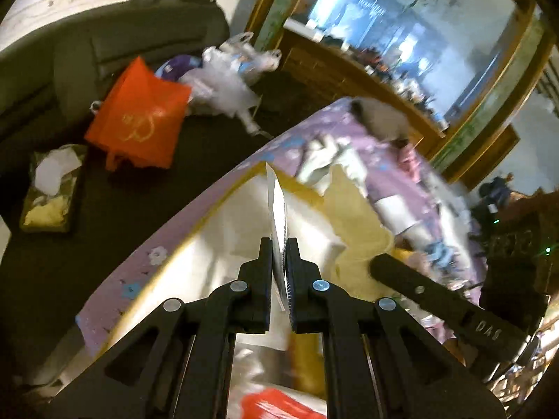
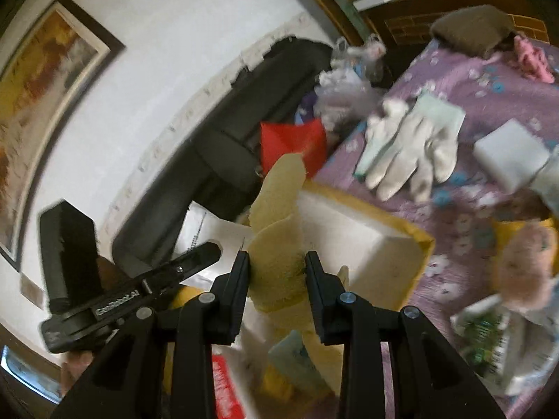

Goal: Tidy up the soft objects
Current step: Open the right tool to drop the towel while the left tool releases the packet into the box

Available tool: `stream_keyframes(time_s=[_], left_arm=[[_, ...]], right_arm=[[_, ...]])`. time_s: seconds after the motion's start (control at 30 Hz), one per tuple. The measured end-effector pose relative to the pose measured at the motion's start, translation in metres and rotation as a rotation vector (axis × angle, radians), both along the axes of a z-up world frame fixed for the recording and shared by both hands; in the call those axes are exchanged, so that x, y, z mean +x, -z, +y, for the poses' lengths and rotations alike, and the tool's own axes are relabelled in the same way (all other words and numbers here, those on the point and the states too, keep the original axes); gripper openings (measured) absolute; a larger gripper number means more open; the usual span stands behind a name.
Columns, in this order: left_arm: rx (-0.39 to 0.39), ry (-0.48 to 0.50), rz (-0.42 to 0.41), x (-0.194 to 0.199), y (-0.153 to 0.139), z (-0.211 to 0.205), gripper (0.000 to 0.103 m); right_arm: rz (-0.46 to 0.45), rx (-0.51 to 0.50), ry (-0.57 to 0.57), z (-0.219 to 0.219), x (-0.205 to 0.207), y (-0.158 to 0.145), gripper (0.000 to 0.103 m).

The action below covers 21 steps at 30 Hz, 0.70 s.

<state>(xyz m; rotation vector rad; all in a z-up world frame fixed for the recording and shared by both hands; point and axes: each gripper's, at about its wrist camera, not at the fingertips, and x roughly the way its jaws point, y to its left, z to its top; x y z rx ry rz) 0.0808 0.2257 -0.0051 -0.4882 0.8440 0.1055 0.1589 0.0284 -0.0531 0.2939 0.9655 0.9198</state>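
My left gripper (image 1: 278, 244) is shut on the thin white edge of a padded mailer bag (image 1: 277, 209), holding it up over the purple flowered bedspread (image 1: 153, 258). My right gripper (image 2: 277, 260) is shut on a yellow cloth (image 2: 279, 209) and holds it above the bag's white inside (image 2: 353, 230). The right gripper also shows in the left wrist view (image 1: 433, 296); the left one also shows in the right wrist view (image 2: 139, 296). White gloves (image 2: 408, 153), a white foam block (image 2: 510, 153) and a pink fluffy item (image 2: 524, 269) lie on the bedspread.
A dark sofa (image 1: 104, 45) holds an orange bag (image 1: 139, 115), clear plastic bags (image 1: 230, 83) and a tissue box (image 1: 52, 188). A brown cushion (image 2: 471, 31) and pink cloth (image 2: 531, 59) lie at the bed's far end. A large framed mirror (image 1: 419, 35) stands behind.
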Motion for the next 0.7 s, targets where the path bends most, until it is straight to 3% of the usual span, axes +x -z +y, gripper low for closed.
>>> stream_keyframes(time_s=[0.13,0.27,0.3,0.33,0.37,0.43,0.57,0.7], left_arm=[[0.010,0.004,0.049,0.003,0.015,-0.003,0.006],[-0.094,0.008,0.063,0.005,0.020,-0.004,0.007],[-0.129,0.003,0.039,0.001,0.017,-0.004,0.011],[-0.146,-0.003,0.006,-0.004,0.012,-0.006,0.029],[-0.142,-0.017,-0.011,-0.007,0.005,-0.008,0.054],[-0.113,-0.057,-0.066,-0.018,-0.009,-0.016,0.068],[0.018,-0.085,-0.131,-0.034,-0.041,-0.045,0.068],[0.184,-0.161,-0.127,-0.039,-0.064,-0.077,0.068]], right_arm=[[0.017,-0.040,-0.009,0.012,0.004,0.019,0.033],[0.062,0.022,-0.012,0.000,0.004,0.013,0.038],[0.066,0.051,-0.015,-0.006,0.003,0.008,0.048],[0.057,0.079,-0.012,-0.017,0.001,-0.002,0.055],[0.043,0.086,0.000,-0.022,-0.003,-0.009,0.064],[-0.001,0.097,0.037,-0.047,-0.011,-0.028,0.066],[-0.049,0.107,0.071,-0.111,-0.022,-0.042,0.067],[-0.078,0.056,0.171,-0.164,-0.021,-0.032,0.067]])
